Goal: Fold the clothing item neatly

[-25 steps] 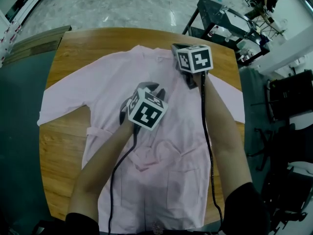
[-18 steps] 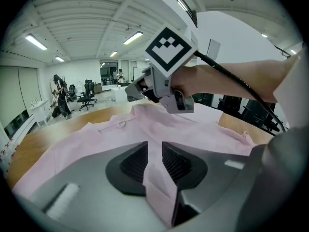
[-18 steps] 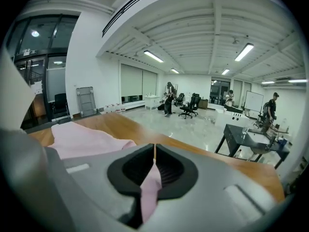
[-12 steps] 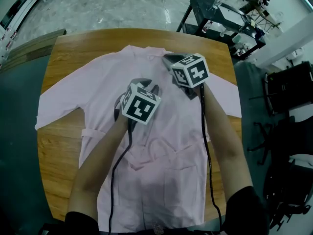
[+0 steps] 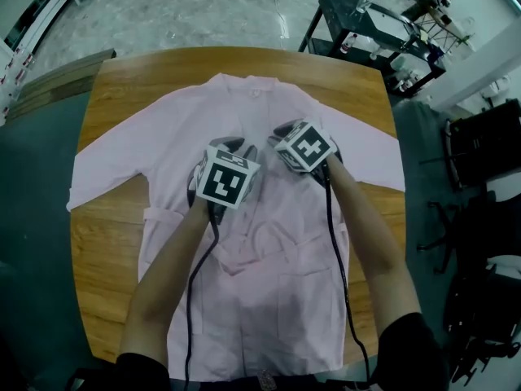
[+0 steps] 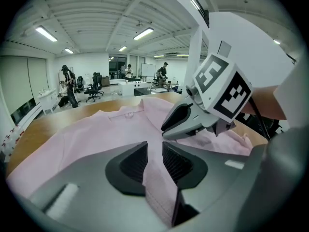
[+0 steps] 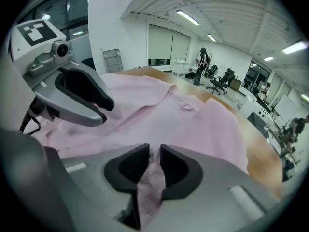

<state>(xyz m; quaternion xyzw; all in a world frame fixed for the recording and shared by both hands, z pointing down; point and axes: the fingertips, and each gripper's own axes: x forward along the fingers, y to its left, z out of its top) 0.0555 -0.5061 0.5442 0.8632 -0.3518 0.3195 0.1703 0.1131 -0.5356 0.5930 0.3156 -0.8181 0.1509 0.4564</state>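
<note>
Pink shirt (image 5: 277, 316) on table (image 5: 106, 259); fabric between left gripper's (image 6: 154, 151) parted, right gripper's (image 7: 154, 156) just-opening fingers (image 7: 177, 170).

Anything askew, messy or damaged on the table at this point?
Nothing is spilled or damaged. The pink garment lies spread flat, collar at the far side, but its waist tie is bunched in a loose loop across the front instead of lying straight, and the hem seems to hang over the near edge of the table.
</note>
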